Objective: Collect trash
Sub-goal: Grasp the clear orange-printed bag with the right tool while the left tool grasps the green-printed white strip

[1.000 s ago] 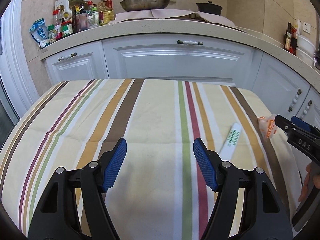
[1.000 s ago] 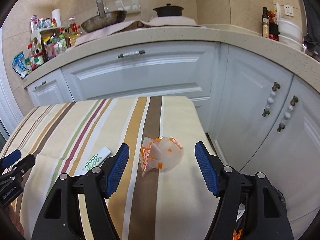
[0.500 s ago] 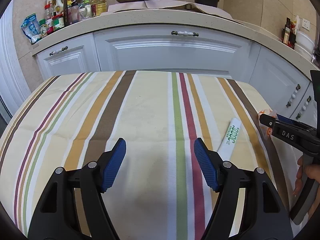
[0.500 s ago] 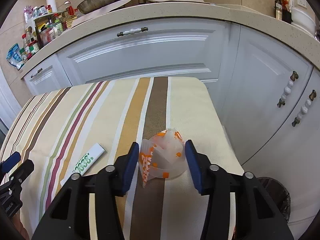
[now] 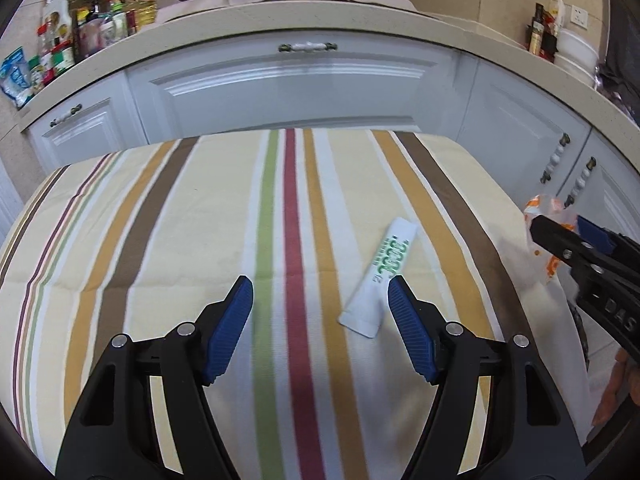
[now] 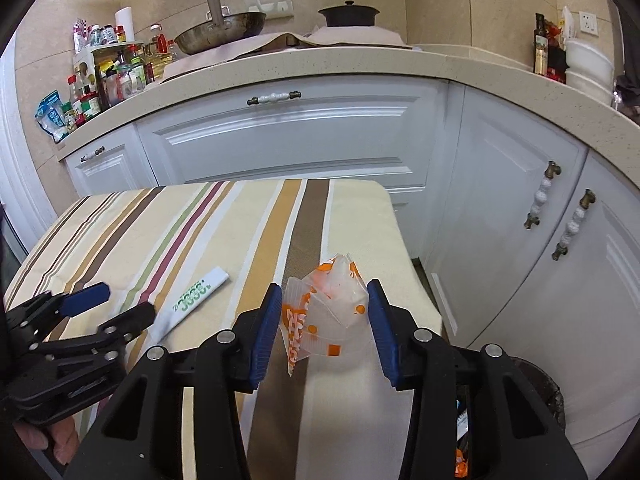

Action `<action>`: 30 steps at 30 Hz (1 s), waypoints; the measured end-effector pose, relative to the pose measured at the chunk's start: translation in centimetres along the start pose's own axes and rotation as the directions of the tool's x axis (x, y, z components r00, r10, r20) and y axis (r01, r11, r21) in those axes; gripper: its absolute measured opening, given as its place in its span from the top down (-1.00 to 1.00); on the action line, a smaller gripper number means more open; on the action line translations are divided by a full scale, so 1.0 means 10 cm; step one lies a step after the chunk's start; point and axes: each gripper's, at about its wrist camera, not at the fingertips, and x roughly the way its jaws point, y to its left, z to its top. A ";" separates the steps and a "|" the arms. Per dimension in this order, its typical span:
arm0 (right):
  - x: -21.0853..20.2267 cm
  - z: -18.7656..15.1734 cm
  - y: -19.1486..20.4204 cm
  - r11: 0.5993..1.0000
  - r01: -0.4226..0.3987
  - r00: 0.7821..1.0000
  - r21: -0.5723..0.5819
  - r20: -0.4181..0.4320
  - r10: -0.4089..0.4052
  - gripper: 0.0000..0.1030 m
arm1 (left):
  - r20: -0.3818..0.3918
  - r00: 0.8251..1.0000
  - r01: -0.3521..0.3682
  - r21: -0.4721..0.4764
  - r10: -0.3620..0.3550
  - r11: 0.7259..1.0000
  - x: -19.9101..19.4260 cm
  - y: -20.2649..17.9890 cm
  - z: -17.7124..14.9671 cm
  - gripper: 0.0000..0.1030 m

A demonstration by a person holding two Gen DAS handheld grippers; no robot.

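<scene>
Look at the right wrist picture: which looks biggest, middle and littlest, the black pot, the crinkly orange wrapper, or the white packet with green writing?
1. Orange wrapper, though it sits closest to the camera, between the right gripper fingers.
2. White packet, long and thin.
3. Black pot, which looks littlest only because it is far back on the counter.

Both wrist views look down, close, sharing the striped table (image 5: 192,216), somewhat blurred

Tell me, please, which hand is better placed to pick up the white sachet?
Left: the left gripper is open, empty, with the white sachet beside one finger; the right gripper holds the orange-printed wrapper.
</scene>
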 end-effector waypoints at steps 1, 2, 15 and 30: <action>-0.01 -0.01 -0.01 1.000 0.004 1.000 -0.001 0.002 -0.004 0.15 | -0.006 1.000 0.001 0.010 -0.001 1.000 0.03 -0.04 0.00 -0.33; -0.04 -0.03 -0.03 1.000 0.009 1.000 -0.001 0.006 -0.009 0.15 | -0.013 1.000 0.004 0.021 -0.003 1.000 0.05 -0.07 0.00 -0.30; -0.06 -0.11 -0.15 0.999 0.000 1.000 0.032 0.011 0.000 0.15 | -0.074 0.996 0.062 0.078 -0.056 0.995 0.23 -0.28 0.01 0.57; -0.09 -0.14 -0.15 0.999 0.007 1.000 0.035 0.022 -0.008 0.15 | -0.013 1.000 0.011 0.069 -0.010 0.998 0.10 -0.25 0.01 0.62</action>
